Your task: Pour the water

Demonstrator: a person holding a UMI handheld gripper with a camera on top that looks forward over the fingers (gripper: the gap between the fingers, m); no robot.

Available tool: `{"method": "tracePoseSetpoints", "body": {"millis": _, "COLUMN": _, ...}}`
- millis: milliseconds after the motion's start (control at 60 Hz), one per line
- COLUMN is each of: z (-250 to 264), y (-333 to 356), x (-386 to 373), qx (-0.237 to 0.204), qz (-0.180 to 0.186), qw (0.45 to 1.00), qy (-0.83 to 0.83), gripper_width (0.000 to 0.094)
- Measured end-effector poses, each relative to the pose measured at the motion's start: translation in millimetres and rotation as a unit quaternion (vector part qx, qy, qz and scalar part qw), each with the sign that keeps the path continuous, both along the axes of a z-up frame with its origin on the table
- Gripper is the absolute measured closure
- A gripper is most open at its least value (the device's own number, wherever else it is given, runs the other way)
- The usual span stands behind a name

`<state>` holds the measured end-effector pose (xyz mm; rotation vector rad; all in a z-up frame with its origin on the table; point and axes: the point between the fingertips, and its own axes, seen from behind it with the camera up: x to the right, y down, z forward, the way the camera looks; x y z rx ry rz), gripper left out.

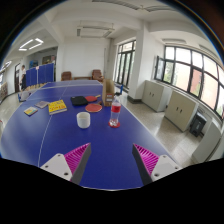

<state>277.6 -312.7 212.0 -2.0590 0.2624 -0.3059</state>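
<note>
A clear plastic water bottle [115, 112] with a red cap and red label stands upright on the blue table [60, 135], well beyond my fingers. A white cup [84, 119] stands to its left, a short gap away. My gripper [112, 160] is open and empty. Its two pink-padded fingers [78, 157] are spread wide over bare blue tabletop, with nothing between them. The bottle and cup lie ahead, roughly in line with the gap between the fingers.
Farther back on the table lie a yellow book [57, 106], a red plate [93, 107], a dark bowl [80, 100] and some flat items [30, 111]. The table's right edge borders open floor. Cabinets [180, 106] stand along the windows on the right.
</note>
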Motion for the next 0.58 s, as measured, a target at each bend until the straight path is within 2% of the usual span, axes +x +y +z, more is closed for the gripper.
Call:
{"method": "tracePoseSetpoints", "body": {"millis": 300, "z": 44, "y": -139, "x": -69, "qx": 0.011, "qz": 0.015, "qw": 1.000, "qy": -0.005, "gripper_width": 0.0092}}
{"method": "tracePoseSetpoints", "body": {"millis": 583, "z": 69, "y": -172, "x": -64, "qx": 0.028, "qz": 0.009, "qw": 0.999, "qy": -0.033, "gripper_width": 0.0091}}
